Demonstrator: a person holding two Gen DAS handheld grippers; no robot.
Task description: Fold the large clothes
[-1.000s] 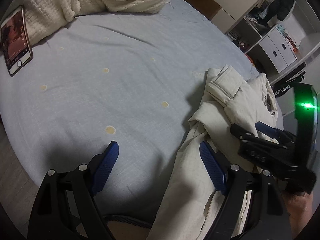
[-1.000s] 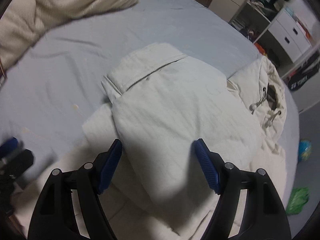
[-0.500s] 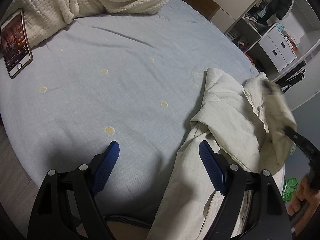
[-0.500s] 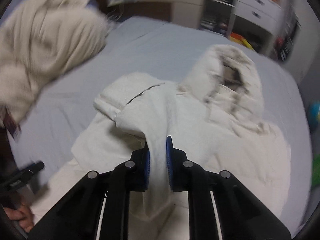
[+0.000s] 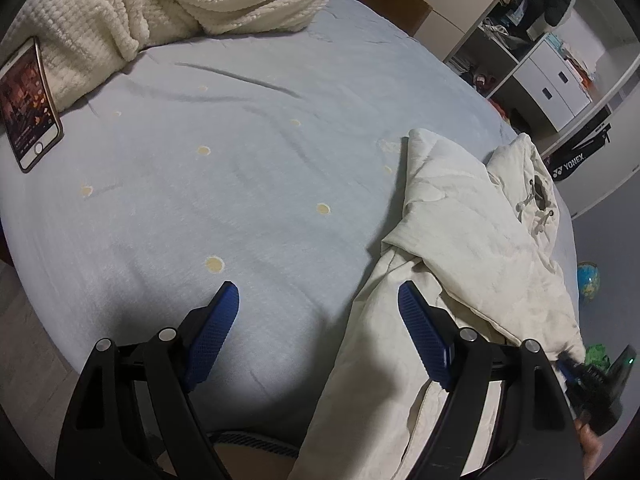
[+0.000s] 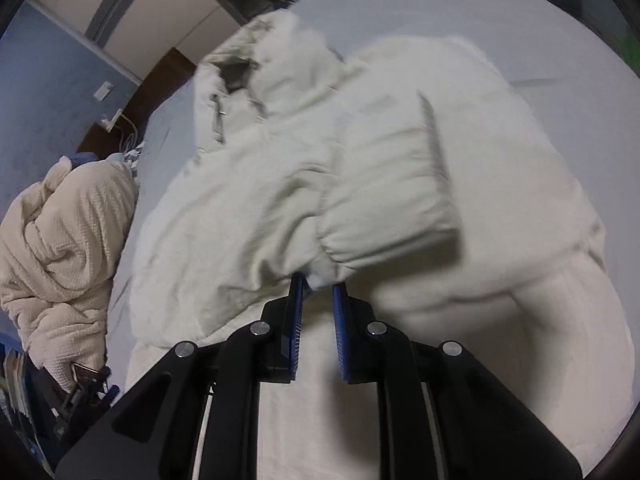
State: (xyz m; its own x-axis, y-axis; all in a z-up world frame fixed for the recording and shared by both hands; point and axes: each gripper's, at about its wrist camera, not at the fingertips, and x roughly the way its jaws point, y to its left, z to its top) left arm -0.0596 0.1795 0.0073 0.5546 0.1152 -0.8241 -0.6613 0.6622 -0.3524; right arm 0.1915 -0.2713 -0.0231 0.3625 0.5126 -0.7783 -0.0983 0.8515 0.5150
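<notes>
A cream hooded jacket (image 5: 472,232) lies on the light blue bed sheet (image 5: 224,168), at the right of the left wrist view. My left gripper (image 5: 318,312) is open and empty above the sheet, its right finger beside the jacket's edge. In the right wrist view my right gripper (image 6: 318,292) is shut on the jacket's sleeve (image 6: 384,200) at its cuff and holds it over the jacket's body (image 6: 248,240). The hood (image 6: 256,64) lies at the far end. My right gripper also shows in the left wrist view (image 5: 592,380) at the lower right.
A cream knitted blanket (image 5: 168,4) is heaped at the head of the bed. A phone (image 5: 28,104) lies at the left beside it. White drawers and shelves (image 5: 552,80) stand beyond the bed, with a globe (image 5: 588,280) on the floor.
My right gripper closed on the sleeve cuff and carried it across the jacket toward the right side. It has swung out to the lower right of the left view. My left gripper stayed in place.
</notes>
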